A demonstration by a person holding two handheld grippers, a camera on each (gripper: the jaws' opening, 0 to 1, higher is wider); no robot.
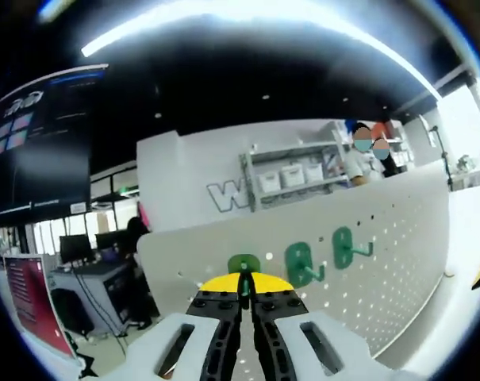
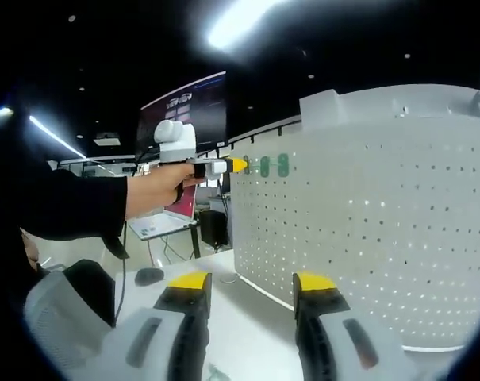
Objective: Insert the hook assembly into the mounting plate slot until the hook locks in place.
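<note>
The left tongs [image 1: 245,292] are seen closed, with the jaws pressed together. The right tongs [image 2: 251,292] are held open, jaws well apart. The left tongs are gripped by a hand [image 2: 156,189] on an outstretched, dark-sleeved arm [image 2: 61,208].

Three green hooks [image 1: 305,262], one pegboard [image 1: 398,238]

the green hook [image 1: 243,267] sits half hidden behind the left gripper's [image 1: 245,295] closed jaws.

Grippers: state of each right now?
Left gripper: shut on the green plastic hook, at the white perforated pegboard.
Right gripper: open, holding nothing.
</note>
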